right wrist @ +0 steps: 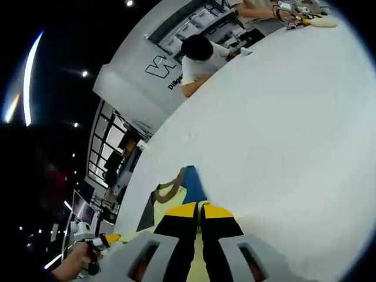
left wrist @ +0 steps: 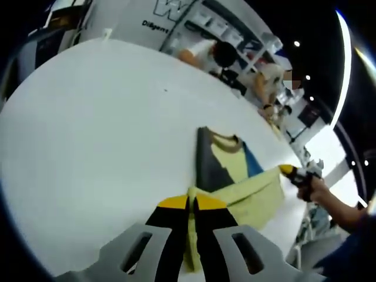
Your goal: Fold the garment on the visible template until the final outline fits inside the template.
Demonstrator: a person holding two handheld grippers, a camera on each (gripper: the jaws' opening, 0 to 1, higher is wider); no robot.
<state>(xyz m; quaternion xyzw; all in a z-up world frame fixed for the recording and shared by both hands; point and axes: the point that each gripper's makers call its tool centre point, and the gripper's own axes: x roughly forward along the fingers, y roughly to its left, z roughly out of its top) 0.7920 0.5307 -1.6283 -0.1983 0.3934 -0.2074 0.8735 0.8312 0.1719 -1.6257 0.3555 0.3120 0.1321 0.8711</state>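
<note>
Your left gripper (left wrist: pixel 192 202) and right gripper (right wrist: pixel 201 208) each pinch the yellow garment (left wrist: pixel 247 194), jaws closed on its fabric above the white table (left wrist: pixel 106 129).

— How's the light?
— Bright and even on the white desk (left wrist: pixel 100 129), almost shadowless; ceiling lights streak and flare against dark surroundings.
— Sharpness?
— Fair centrally; fisheye bending and softness grow outward.
</note>
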